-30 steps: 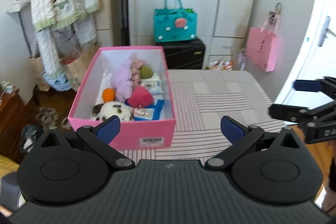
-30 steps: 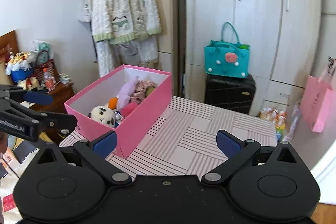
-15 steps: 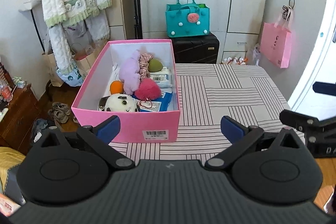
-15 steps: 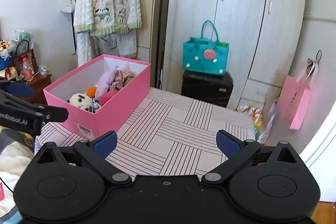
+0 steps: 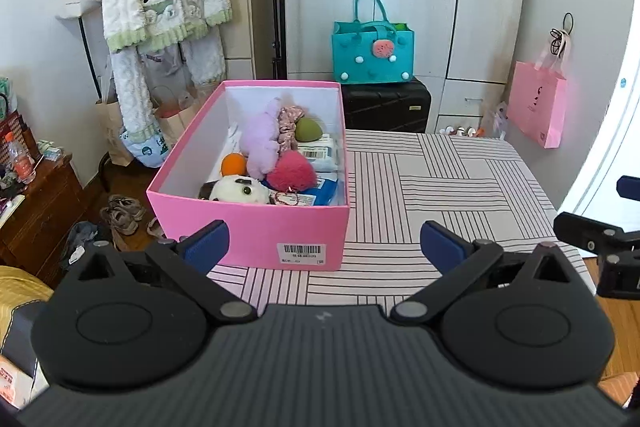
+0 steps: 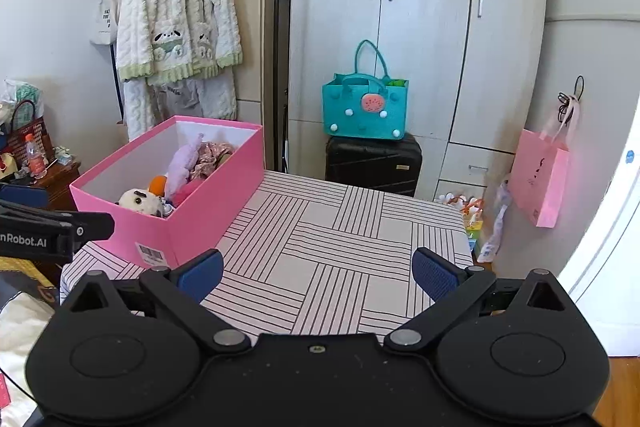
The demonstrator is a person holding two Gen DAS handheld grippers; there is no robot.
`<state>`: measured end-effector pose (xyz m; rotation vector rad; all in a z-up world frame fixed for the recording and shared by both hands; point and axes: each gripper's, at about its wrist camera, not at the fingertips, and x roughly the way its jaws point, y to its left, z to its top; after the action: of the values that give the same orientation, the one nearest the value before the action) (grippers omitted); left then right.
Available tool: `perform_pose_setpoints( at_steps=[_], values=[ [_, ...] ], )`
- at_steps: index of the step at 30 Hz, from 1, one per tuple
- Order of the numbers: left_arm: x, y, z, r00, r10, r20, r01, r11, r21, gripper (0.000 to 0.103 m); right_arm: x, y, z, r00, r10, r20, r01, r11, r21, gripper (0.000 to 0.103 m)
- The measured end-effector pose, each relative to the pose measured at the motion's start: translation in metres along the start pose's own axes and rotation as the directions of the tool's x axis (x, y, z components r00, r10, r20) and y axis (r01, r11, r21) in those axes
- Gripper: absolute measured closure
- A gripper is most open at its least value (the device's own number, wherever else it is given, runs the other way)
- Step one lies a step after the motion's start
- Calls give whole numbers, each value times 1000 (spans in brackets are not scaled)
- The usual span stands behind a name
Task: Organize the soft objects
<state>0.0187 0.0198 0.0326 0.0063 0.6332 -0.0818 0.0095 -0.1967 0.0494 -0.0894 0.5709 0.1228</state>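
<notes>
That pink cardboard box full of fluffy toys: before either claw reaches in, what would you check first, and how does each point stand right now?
1. Left gripper open and holding nothing: ok.
2. Right gripper open and holding nothing: ok.
3. Pink cardboard box has no lid, so it can be reached from above: ok.
4. Soft things in plain sight: white plush toy with dark patches, magenta pompom, lilac plush: ok.
5. Room on the striped tablecloth beside the box for sorting: ok.
6. What lies underneath the toys, at the bottom of the box: cannot tell.
</notes>
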Motion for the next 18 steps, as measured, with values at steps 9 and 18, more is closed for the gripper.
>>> perform_pose_setpoints(
  at_steps=[9,18],
  values=[
    [4,-3,-10,998,26,49,-27,999,26,0,-5,4,-14,999,-4,36,3,1000,19,1],
    [6,-3,-18,998,10,68,-13,999,45,0,-3,-1,-24,998,-39,57,37,998,41,1]
  ],
)
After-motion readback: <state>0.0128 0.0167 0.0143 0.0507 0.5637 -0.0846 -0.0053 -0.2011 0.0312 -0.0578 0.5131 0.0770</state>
